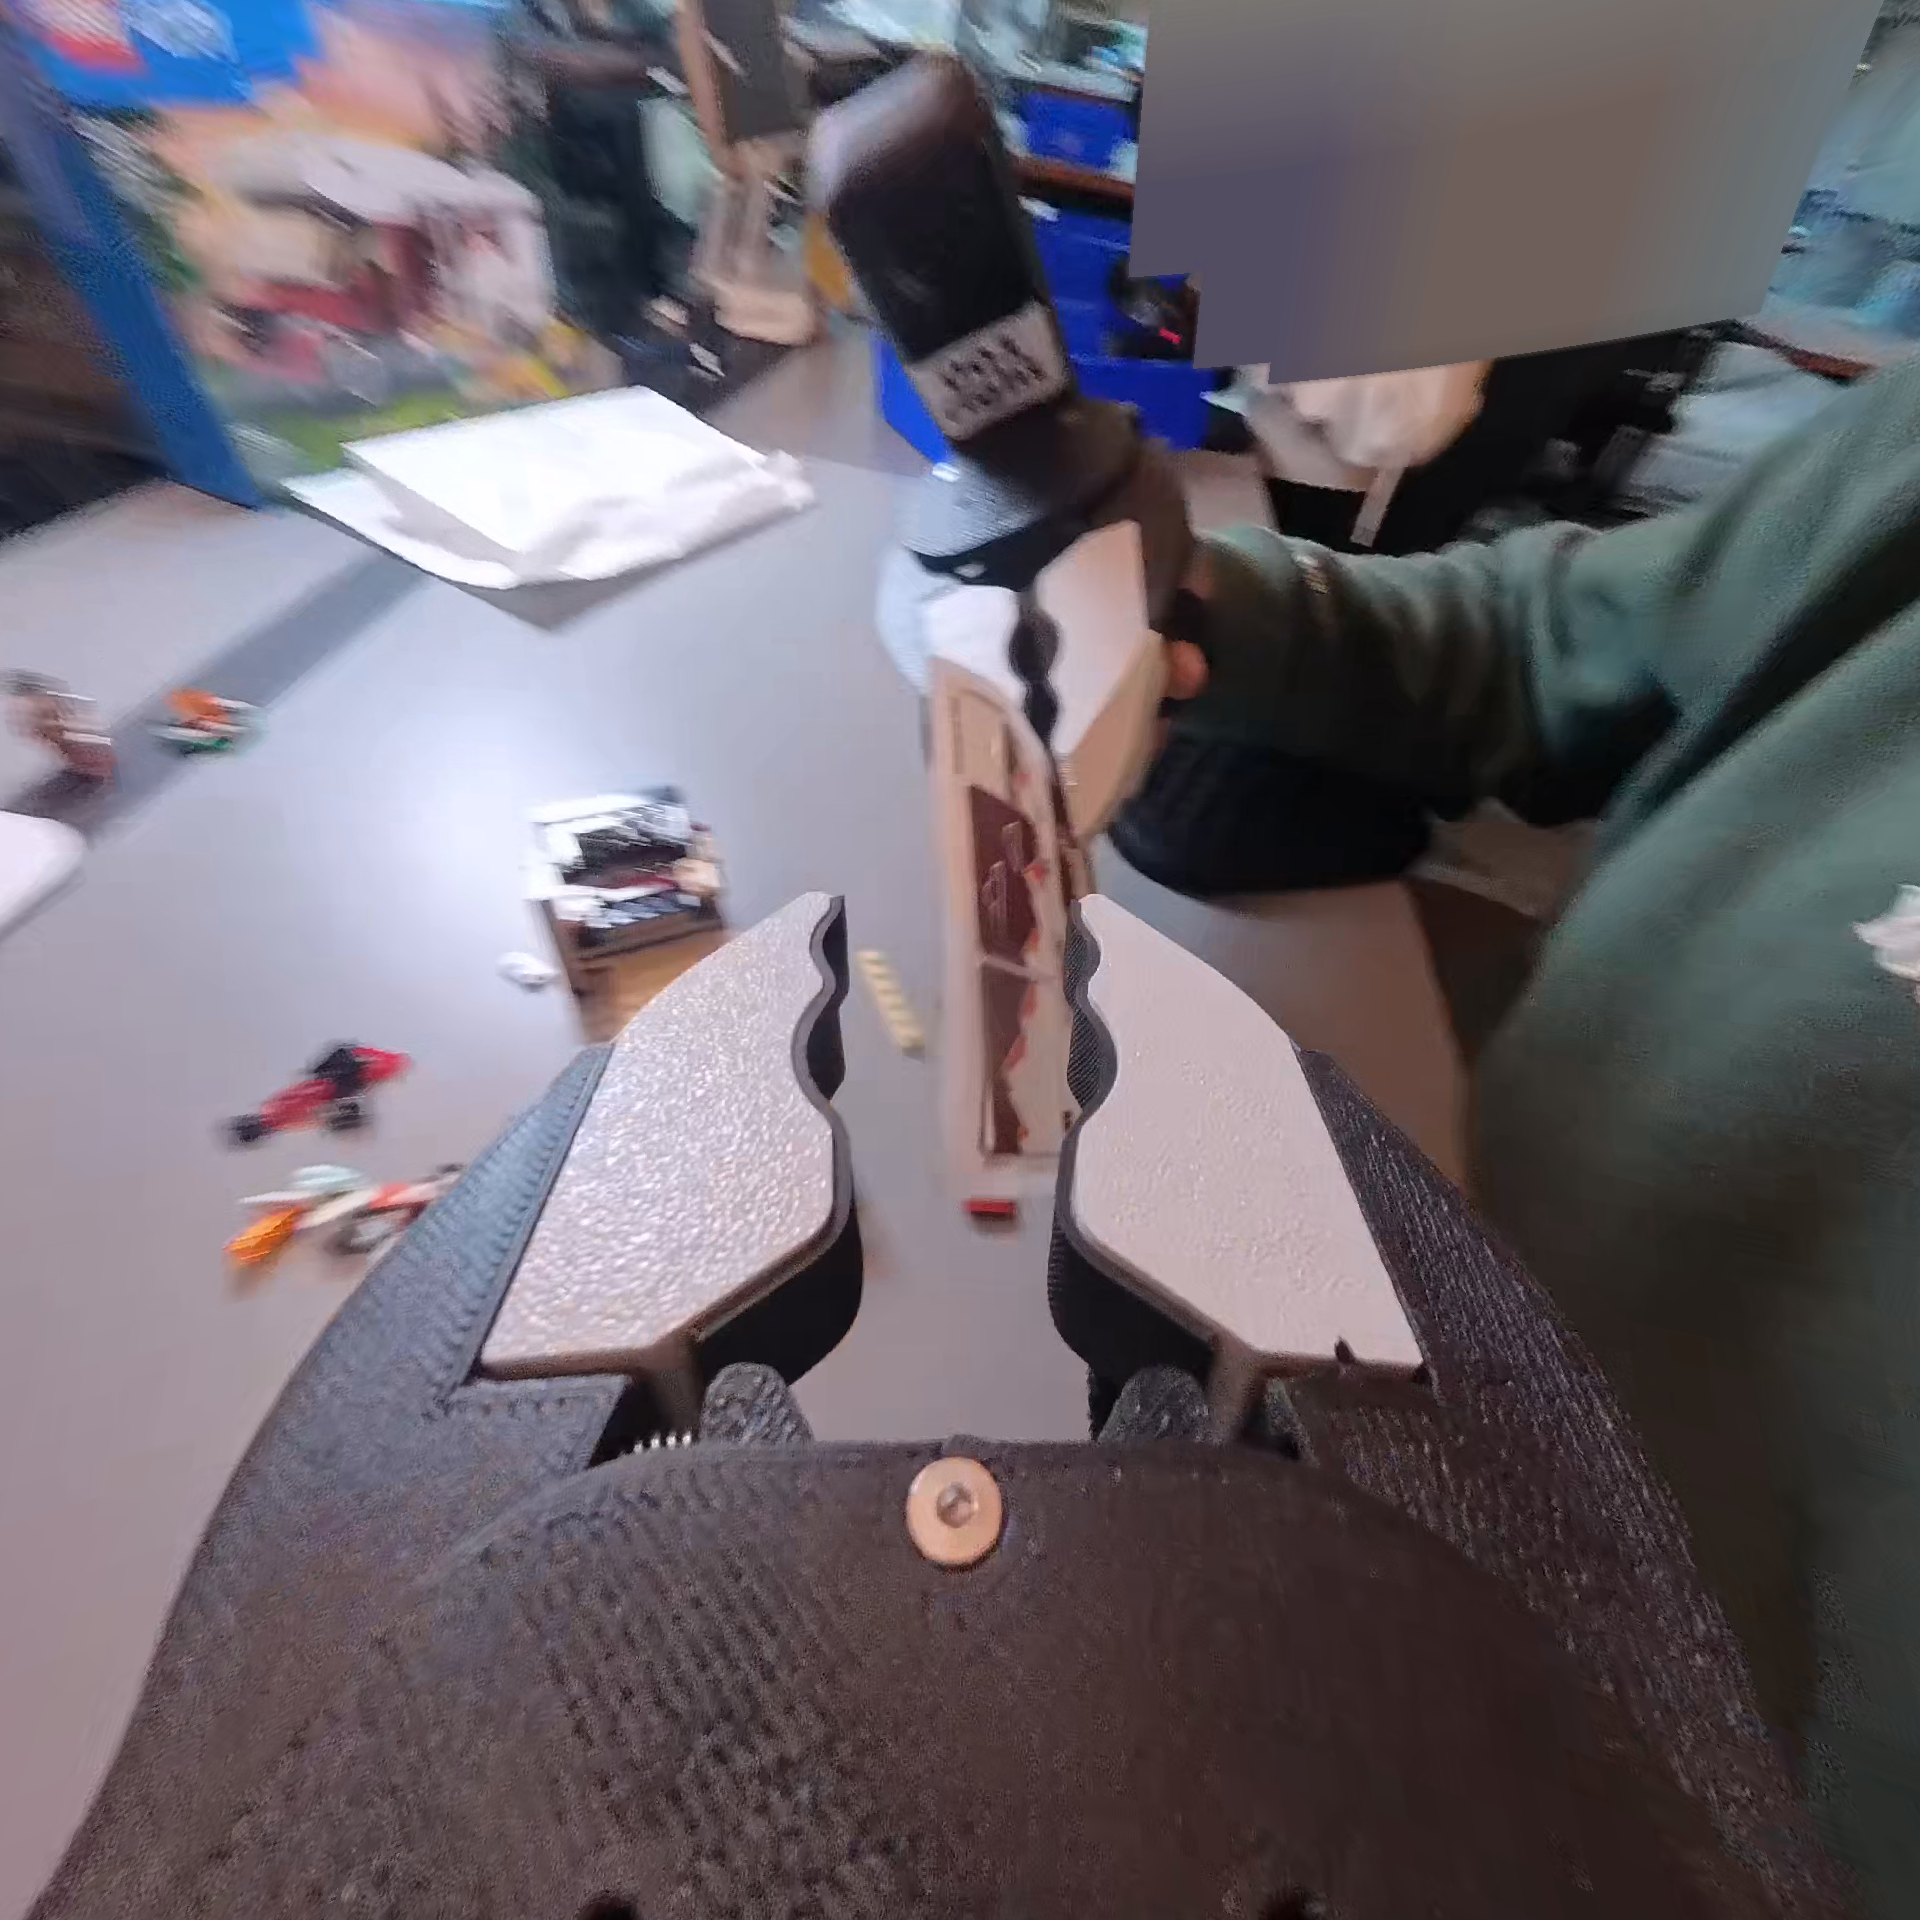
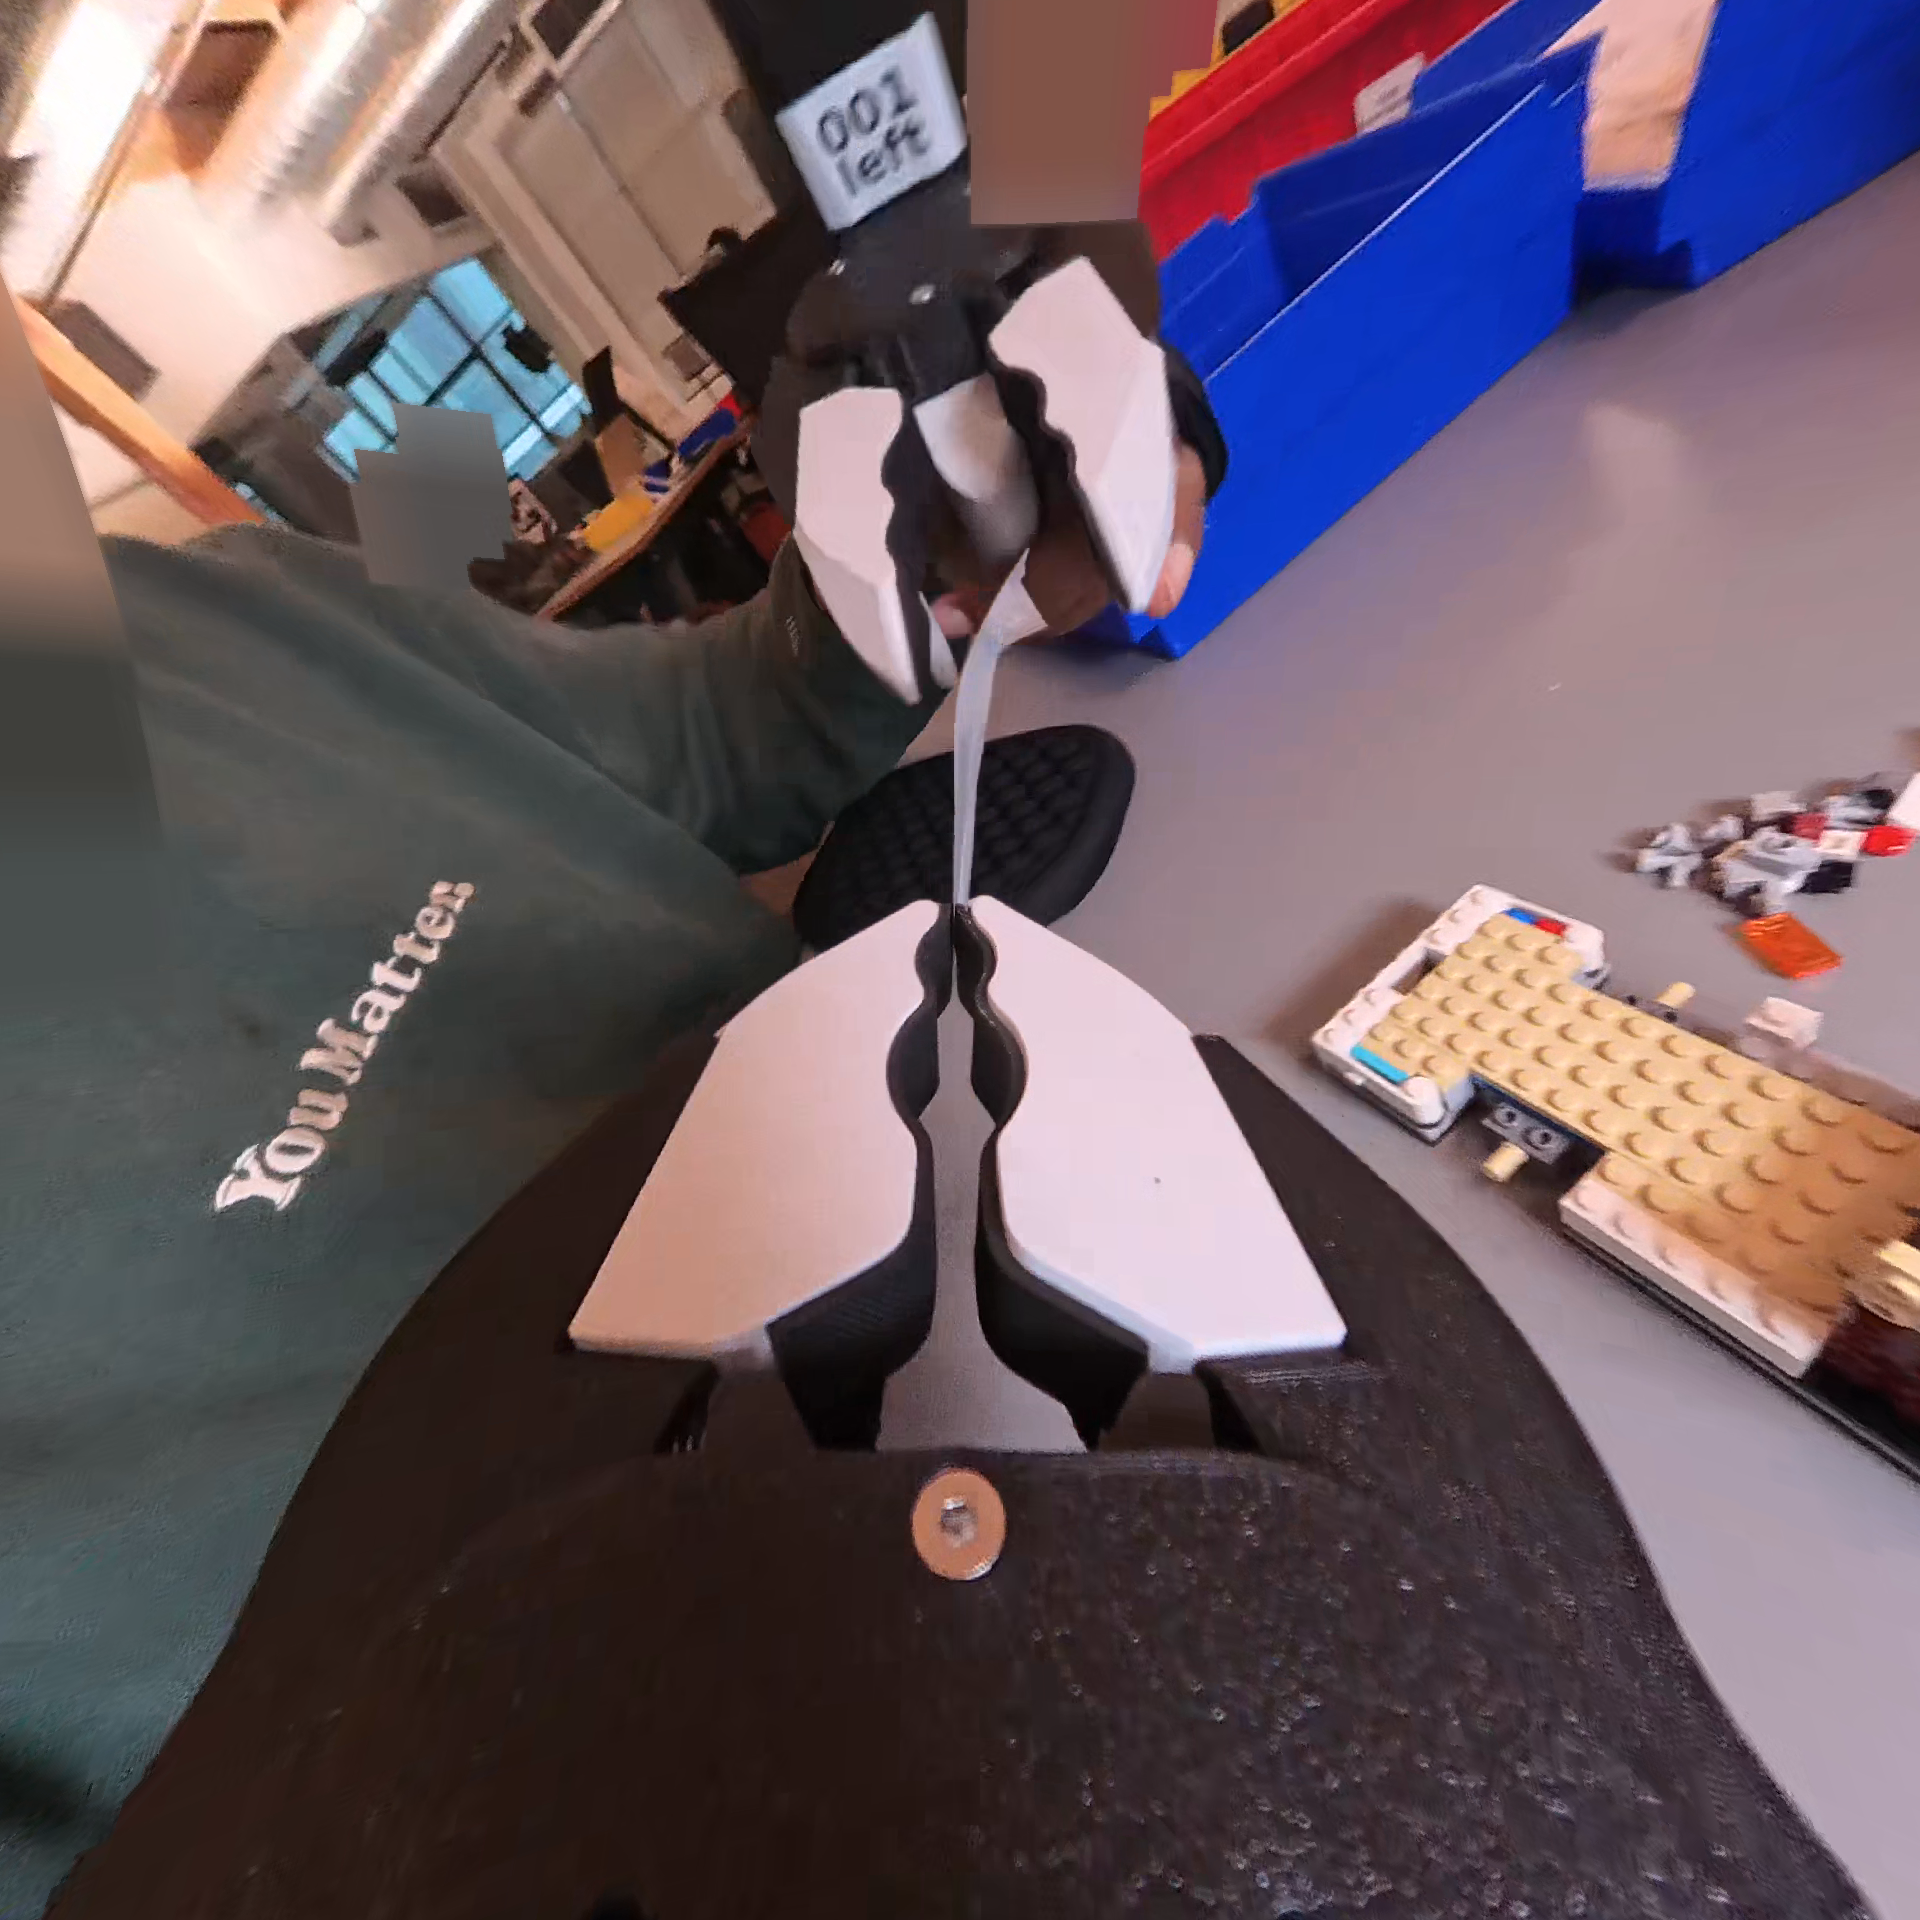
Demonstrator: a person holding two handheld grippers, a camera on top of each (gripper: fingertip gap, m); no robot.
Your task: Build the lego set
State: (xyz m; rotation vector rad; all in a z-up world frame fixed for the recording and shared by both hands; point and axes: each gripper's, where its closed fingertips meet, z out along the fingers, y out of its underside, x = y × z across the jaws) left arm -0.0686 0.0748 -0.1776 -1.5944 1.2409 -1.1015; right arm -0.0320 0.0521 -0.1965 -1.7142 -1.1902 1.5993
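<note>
My right gripper (image 2: 958,914) is shut on the near edge of a thin white sticker sheet (image 2: 966,769), which I see edge-on. In the left wrist view the sheet (image 1: 997,966) shows dark red and brown shapes and hangs from the right gripper (image 1: 1039,717), held by a hand in a green sleeve. My left gripper (image 1: 961,925) is open, with a finger on each side of the sheet's other end and not clamping it. It also shows farther off in the right wrist view (image 2: 1023,634). The tan and white lego build (image 2: 1621,1101) lies on the grey table.
A pile of loose pieces (image 2: 1766,842) and an orange piece (image 2: 1787,945) lie beyond the build. Blue bins (image 2: 1403,312) stand behind. The left wrist view shows another pile (image 1: 623,873), a tan strip (image 1: 894,1003), small models (image 1: 322,1086), white bags (image 1: 561,488) and the box (image 1: 312,208). There is about 6 centimeters between the tips of the two grippers.
</note>
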